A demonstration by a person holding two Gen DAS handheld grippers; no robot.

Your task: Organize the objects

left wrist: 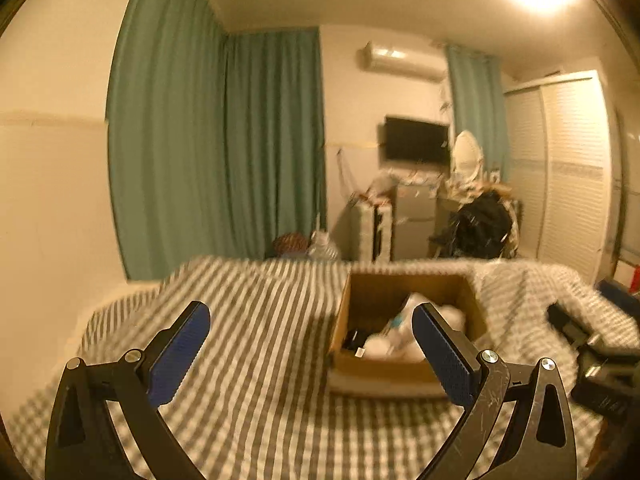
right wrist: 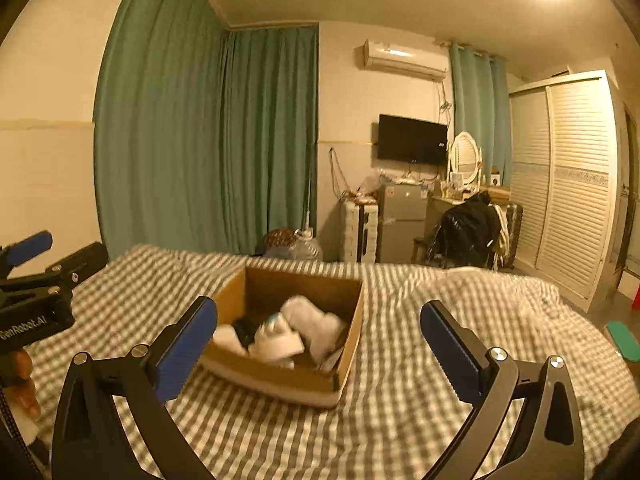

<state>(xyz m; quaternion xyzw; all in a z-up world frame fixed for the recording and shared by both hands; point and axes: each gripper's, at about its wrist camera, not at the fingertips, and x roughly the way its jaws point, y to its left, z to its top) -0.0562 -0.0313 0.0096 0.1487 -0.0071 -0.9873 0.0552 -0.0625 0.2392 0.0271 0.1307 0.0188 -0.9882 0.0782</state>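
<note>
An open cardboard box (right wrist: 348,340) sits on a grey checked bedspread (right wrist: 420,380). It holds white cloth items (right wrist: 316,320), a dark item (right wrist: 246,328) and a white packet (right wrist: 280,344). The box also shows in the left wrist view (left wrist: 340,320). My right gripper (right wrist: 318,322) is open and empty, held above the bed just in front of the box. My left gripper (left wrist: 310,324) is open and empty, to the left of the box; it also shows at the left edge of the right wrist view (right wrist: 36,276).
Green curtains (right wrist: 208,140) hang behind the bed. A TV (right wrist: 412,140), small fridge (right wrist: 402,220), dresser with mirror (right wrist: 466,160), chair with black clothing (right wrist: 468,228) and white wardrobe (right wrist: 572,184) stand at the far wall. A teal object (right wrist: 622,340) lies at the right.
</note>
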